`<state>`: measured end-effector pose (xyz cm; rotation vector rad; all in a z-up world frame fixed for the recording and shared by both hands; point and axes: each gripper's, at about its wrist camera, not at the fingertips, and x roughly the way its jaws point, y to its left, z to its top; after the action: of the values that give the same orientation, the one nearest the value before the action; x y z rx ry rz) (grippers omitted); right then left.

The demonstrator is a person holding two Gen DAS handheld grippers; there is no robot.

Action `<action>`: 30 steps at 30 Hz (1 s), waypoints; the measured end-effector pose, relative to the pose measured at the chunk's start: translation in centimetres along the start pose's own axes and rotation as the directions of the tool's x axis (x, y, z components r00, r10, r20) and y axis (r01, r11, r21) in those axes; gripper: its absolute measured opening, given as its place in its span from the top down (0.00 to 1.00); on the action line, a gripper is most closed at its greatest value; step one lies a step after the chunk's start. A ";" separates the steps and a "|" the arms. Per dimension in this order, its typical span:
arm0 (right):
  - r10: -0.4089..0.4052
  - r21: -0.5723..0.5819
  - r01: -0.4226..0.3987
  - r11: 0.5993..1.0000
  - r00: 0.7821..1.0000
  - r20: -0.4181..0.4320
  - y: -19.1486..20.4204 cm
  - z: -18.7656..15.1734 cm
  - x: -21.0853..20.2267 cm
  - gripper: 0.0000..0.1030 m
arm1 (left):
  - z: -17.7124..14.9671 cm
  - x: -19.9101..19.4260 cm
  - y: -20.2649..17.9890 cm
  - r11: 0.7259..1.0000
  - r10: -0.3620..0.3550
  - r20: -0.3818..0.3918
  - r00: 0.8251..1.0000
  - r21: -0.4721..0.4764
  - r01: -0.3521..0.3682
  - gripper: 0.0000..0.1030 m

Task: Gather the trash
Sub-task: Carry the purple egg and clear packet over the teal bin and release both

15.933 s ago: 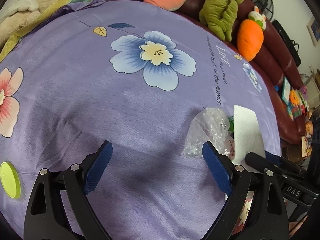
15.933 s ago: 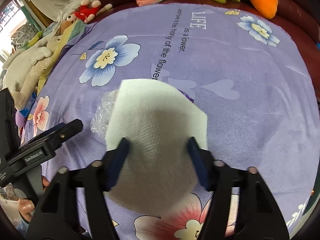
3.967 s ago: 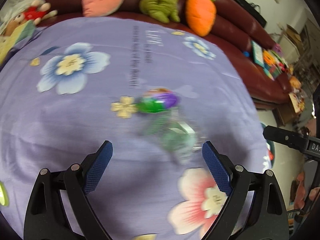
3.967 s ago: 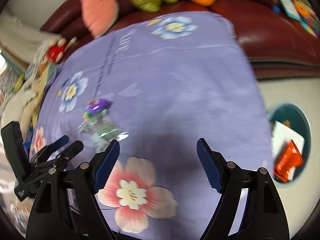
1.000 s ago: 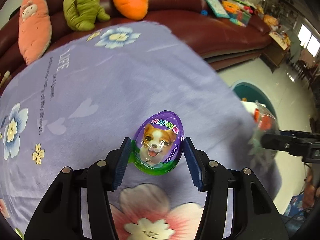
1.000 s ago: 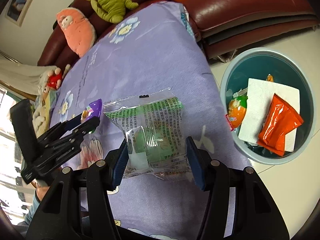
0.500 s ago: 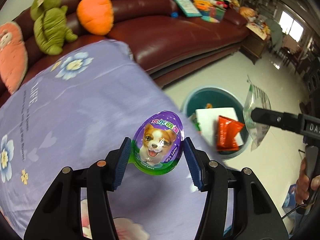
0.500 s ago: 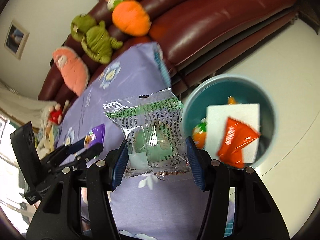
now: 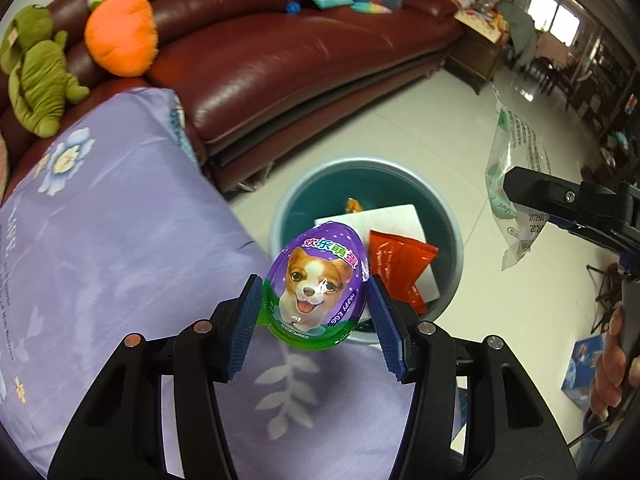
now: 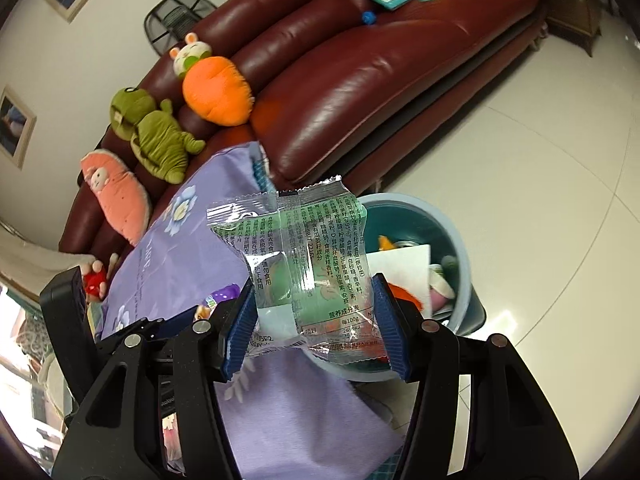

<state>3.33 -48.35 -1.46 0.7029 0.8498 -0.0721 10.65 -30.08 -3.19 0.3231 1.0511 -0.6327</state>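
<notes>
So both hands are loaded up here. The left gripper has its blue ribbed pads clamped on either side of a purple and green plastic egg-shaped toy package with a cartoon puppy printed on it, held upright with the pointy end up, right over the edge of the purple flowered cloth and just in front of the round light-blue plastic bin with a teal inside that sits on the white tiled floor. Inside the bin you can see a white paper sheet with an orange-red foil snack pouch lying on top of it, plus a small orange scrap at the back that I can't make out. The right gripper is closed on the lower part of a clear crinkly plastic snack wrapper with green print and black text, which sticks up above the pads and hangs in front of the bin, near its rim. From the left camera that same wrapper dangles off to the right of the bin, above the floor. Behind it all is a dark red leather sofa with an orange carrot-shaped plush and a green frog plush on it.
</notes>
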 end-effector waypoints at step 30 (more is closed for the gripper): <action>-0.071 0.027 0.073 0.997 0.996 -0.052 -1.7 1.2 3.3 0.47 | 1.0 3.4 1.2 0.999 0.011 -0.018 1.000 -0.047 -0.012 0.14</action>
<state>5.82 -49.72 -4.21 0.7032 0.9245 -0.1319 13.30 -30.76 -5.77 0.2939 1.0785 -0.5947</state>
